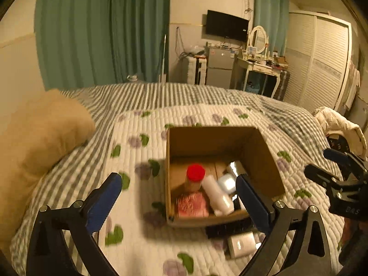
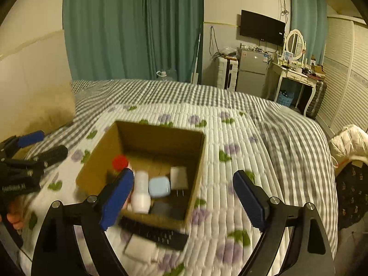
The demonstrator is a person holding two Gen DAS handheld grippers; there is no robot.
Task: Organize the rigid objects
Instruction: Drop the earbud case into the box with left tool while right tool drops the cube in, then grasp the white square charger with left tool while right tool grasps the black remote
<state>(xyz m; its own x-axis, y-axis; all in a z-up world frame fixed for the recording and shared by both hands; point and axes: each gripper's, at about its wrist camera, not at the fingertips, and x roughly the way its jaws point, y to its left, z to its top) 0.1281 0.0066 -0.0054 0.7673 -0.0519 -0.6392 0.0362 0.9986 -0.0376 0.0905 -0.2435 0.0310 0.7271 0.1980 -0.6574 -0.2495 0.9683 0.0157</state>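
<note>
An open cardboard box [image 1: 264, 154] [image 2: 101, 158] sits on the quilt. Inside lie a red-capped bottle [image 1: 195, 176] [image 2: 120, 162], a white bottle [image 1: 218, 195] [image 2: 141, 193], a pale blue case [image 2: 159, 186], a grey plug adapter [image 2: 179, 178], a pink item [image 1: 192, 204] and a dark flat item [image 2: 168, 209]. A black remote [image 2: 154, 231] and a white box [image 1: 242, 243] [image 2: 140, 249] lie on the quilt against the box's near side. My left gripper [image 1: 179, 197] is open and empty above the box's near left. My right gripper [image 2: 184, 197] is open and empty above the box's near right corner.
The floral quilt [image 2: 230, 138] lies on a striped bed [image 1: 161, 94]. A tan pillow [image 1: 39, 135] is at the left. A white jacket [image 2: 349, 142] hangs at the bed's right edge. Curtains, a fridge and a dressing table stand beyond.
</note>
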